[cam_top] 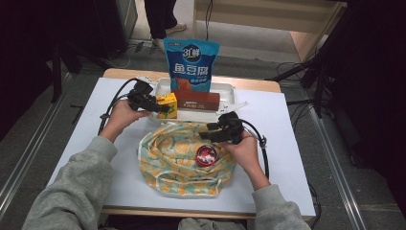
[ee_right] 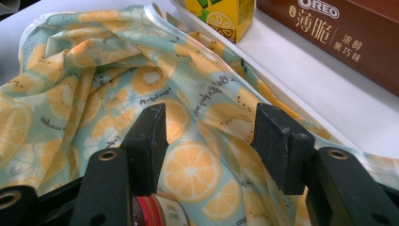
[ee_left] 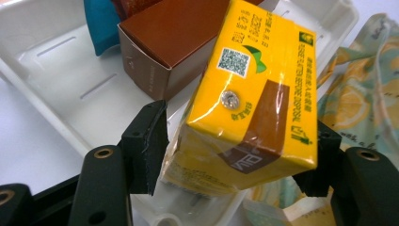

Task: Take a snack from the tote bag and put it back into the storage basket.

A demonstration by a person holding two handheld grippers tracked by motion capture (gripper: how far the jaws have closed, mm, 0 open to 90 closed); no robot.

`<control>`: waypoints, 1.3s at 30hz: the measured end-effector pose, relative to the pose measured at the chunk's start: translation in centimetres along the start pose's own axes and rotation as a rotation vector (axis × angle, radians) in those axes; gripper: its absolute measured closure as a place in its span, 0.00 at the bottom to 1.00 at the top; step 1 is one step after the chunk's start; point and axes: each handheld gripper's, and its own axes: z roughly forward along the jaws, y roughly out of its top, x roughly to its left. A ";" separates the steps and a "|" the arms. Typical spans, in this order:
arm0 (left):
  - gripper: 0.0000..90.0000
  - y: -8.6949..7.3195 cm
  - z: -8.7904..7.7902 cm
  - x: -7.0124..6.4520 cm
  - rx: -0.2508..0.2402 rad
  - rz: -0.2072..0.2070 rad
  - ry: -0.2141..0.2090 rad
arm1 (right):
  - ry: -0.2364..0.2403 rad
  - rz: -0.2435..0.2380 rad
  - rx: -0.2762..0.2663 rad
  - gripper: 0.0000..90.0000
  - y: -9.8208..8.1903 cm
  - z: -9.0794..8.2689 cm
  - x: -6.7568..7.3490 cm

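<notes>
Right gripper view | brown box [ee_right: 339, 37] reads "OREO" | yellow carton [ee_right: 221, 16] beside it

Bare table [cam_top: 86, 139] at left and lower right of the high view gives my hands passage; upper centre, the tray [cam_top: 229, 91], brown box [cam_top: 196, 99] and blue bag [cam_top: 191, 64] block it.

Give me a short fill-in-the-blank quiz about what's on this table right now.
1. The left gripper has the ___ carton between its jaws.
2. The brown box in the white tray carries the brand name ___.
3. The right gripper hovers over the fruit-print bag with its jaws ___.
4. The snack bag standing at the tray's back is ___.

Missing words: yellow; Oreo; open; blue
</notes>
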 end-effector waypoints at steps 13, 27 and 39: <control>0.41 0.3 -1.8 -0.5 -0.033 0.006 0.002 | 0.000 -0.006 -0.003 0.51 0.1 -0.1 0.2; 0.45 -0.5 -4.9 -0.8 -0.039 -0.012 0.028 | -0.003 -0.015 -0.016 0.51 0.2 -0.4 0.5; 0.75 -2.1 -5.4 -1.6 -0.035 -0.049 -0.005 | -0.005 -0.027 -0.003 0.51 0.1 -0.5 0.9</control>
